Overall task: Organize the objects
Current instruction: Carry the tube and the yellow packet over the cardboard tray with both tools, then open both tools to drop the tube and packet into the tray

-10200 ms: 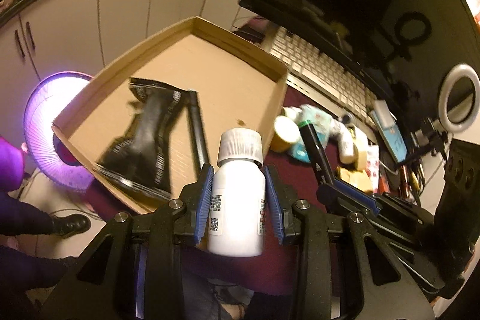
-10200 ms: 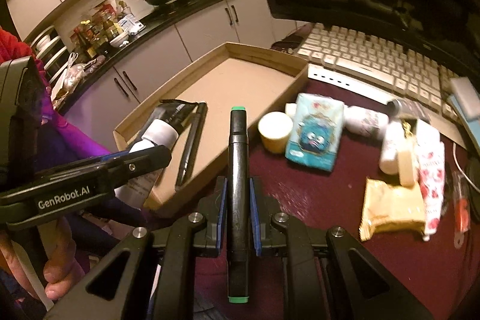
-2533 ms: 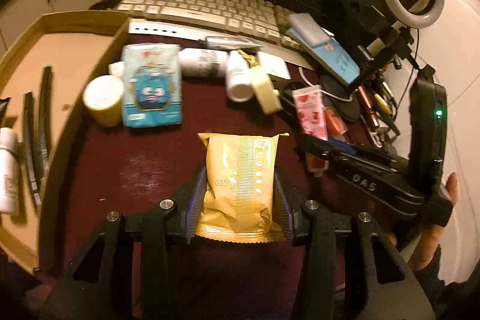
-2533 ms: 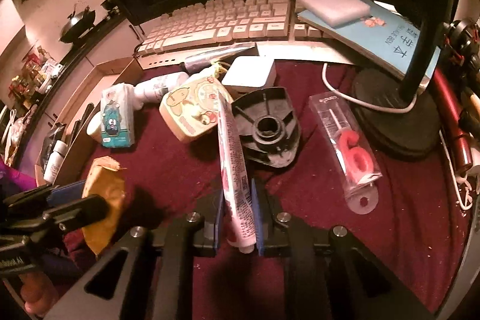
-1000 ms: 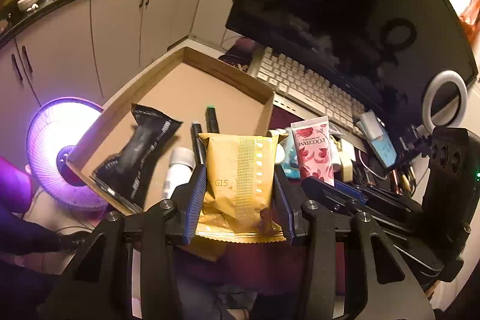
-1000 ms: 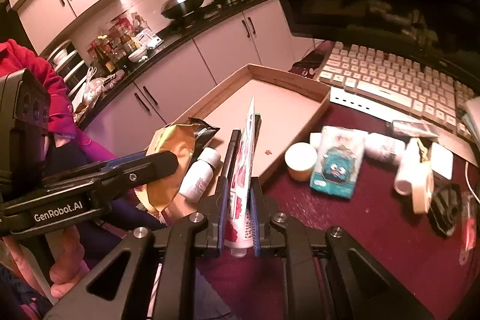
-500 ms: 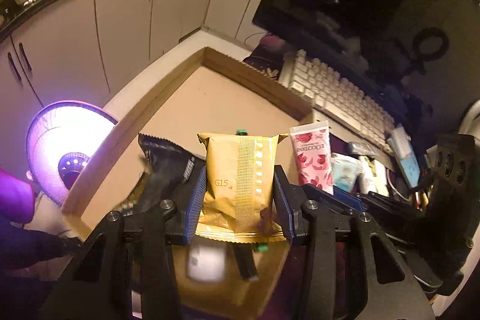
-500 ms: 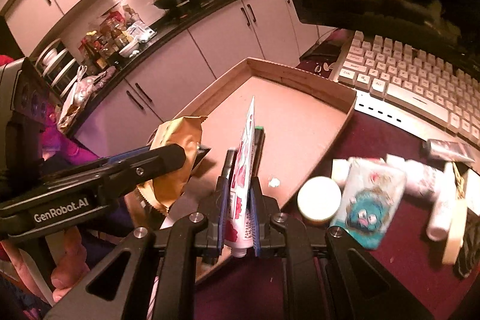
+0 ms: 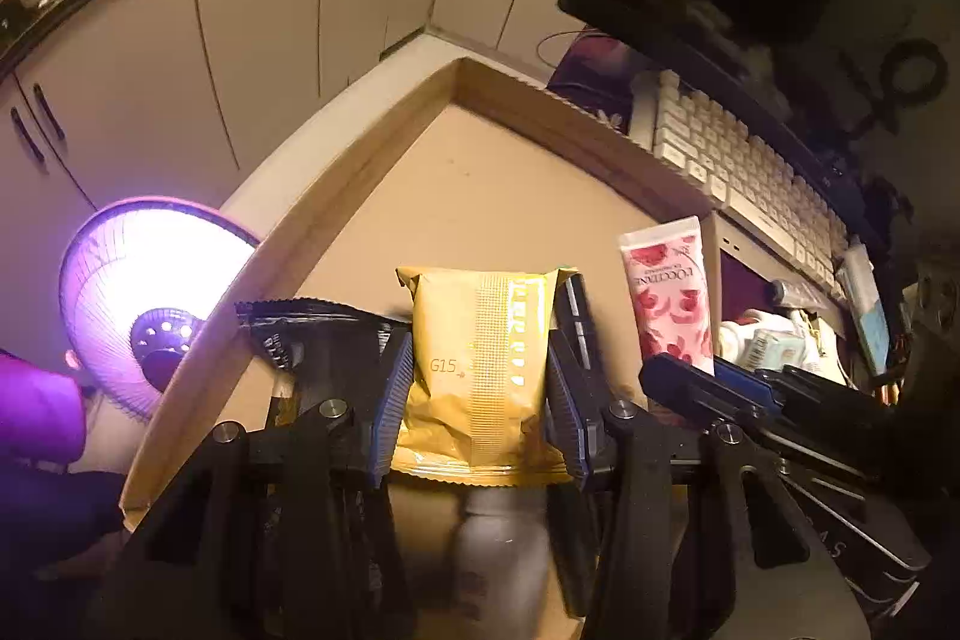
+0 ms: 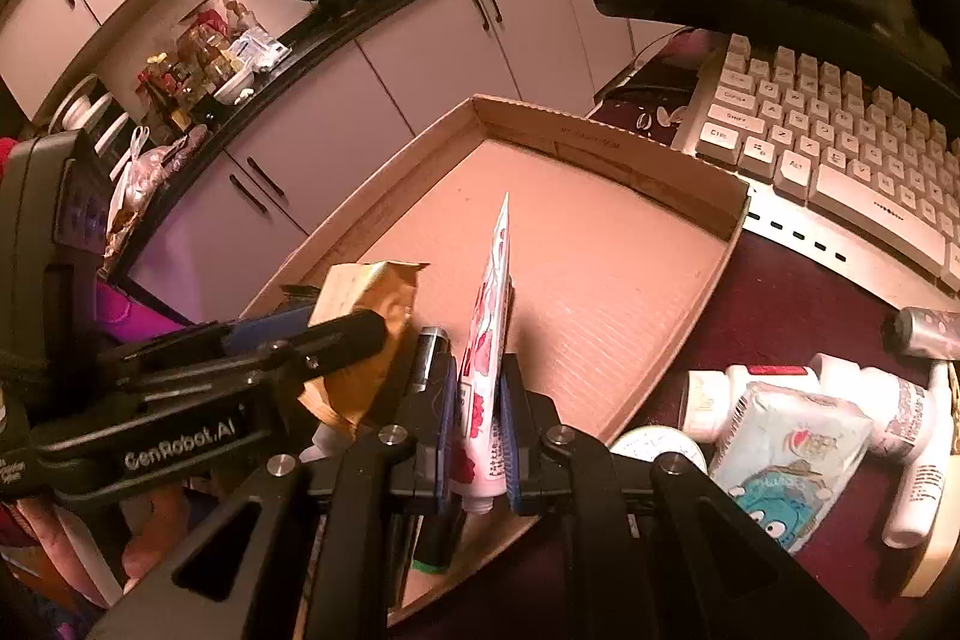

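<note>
My left gripper (image 9: 477,370) is shut on a gold snack packet (image 9: 480,358) and hangs over the near end of the open cardboard tray (image 9: 480,172). Under it in the tray lie a black pouch (image 9: 324,340), black pens (image 9: 573,304) and a blurred white bottle (image 9: 498,550). My right gripper (image 10: 477,400) is shut on a pink flowered tube (image 10: 489,316), cap end down, just right of the left gripper over the same tray (image 10: 600,268). In the right wrist view the gold packet (image 10: 360,316) shows at the left, with a black marker (image 10: 429,346) below.
A white keyboard (image 10: 840,148) and a dark monitor stand behind the tray. On the maroon cloth to the right lie a blue cartoon tissue pack (image 10: 786,448), white bottles (image 10: 840,382) and a round jar (image 10: 660,445). A purple-lit fan (image 9: 150,292) stands below the tray's left edge.
Both grippers have sunk and moved forward over the tray, which now fills more of each view. The packet and the tube stay gripped as before.
</note>
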`<action>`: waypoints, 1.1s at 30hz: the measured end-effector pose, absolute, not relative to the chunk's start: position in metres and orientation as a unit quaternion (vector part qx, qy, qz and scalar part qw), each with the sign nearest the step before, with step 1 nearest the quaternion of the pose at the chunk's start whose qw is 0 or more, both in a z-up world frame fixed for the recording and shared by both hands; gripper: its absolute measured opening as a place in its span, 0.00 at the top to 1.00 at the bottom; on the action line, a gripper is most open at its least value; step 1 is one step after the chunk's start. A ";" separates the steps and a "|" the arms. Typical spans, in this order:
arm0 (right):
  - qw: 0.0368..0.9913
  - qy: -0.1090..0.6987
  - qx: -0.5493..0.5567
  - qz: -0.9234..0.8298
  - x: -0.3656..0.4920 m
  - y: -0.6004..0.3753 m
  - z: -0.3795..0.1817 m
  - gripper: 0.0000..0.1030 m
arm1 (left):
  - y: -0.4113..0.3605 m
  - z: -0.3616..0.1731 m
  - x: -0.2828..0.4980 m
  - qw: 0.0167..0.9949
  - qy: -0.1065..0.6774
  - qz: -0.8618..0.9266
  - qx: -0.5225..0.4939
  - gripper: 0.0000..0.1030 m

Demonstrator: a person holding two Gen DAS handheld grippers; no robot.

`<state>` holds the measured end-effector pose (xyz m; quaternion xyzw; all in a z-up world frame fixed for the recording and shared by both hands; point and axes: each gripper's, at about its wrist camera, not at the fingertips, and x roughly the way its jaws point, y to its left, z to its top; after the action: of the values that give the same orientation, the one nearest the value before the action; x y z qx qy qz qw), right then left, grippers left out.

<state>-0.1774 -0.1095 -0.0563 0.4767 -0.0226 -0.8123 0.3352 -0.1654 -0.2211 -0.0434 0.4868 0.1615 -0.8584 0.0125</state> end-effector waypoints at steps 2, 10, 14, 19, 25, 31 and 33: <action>0.335 -0.020 0.479 -0.811 -0.178 -0.112 -0.059 0.88 | -0.222 -0.043 -0.165 0.004 0.168 -0.857 0.487 0.58; 0.320 0.001 0.476 -0.819 -0.179 -0.119 -0.063 0.88 | -0.211 -0.048 -0.183 0.031 0.129 -0.860 0.492 0.58; 0.306 0.012 0.478 -0.823 -0.182 -0.120 -0.066 0.88 | -0.208 -0.052 -0.184 0.031 0.117 -0.863 0.491 0.58; 0.301 0.020 0.485 -0.821 -0.184 -0.123 -0.074 0.88 | -0.204 -0.058 -0.183 0.034 0.101 -0.864 0.493 0.58; 0.298 0.022 0.490 -0.819 -0.184 -0.124 -0.079 0.88 | -0.204 -0.060 -0.185 0.027 0.102 -0.864 0.493 0.58; 0.288 0.012 0.490 -0.823 -0.184 -0.121 -0.080 0.87 | -0.203 -0.055 -0.181 0.007 0.108 -0.871 0.479 0.56; 0.291 0.013 0.490 -0.822 -0.183 -0.121 -0.079 0.87 | -0.204 -0.050 -0.176 0.001 0.120 -0.875 0.469 0.56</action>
<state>-0.1833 -0.1206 -0.0788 0.4898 0.0131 -0.8216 0.2914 -0.1758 -0.2044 -0.0503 0.4687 0.1197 -0.8752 0.0006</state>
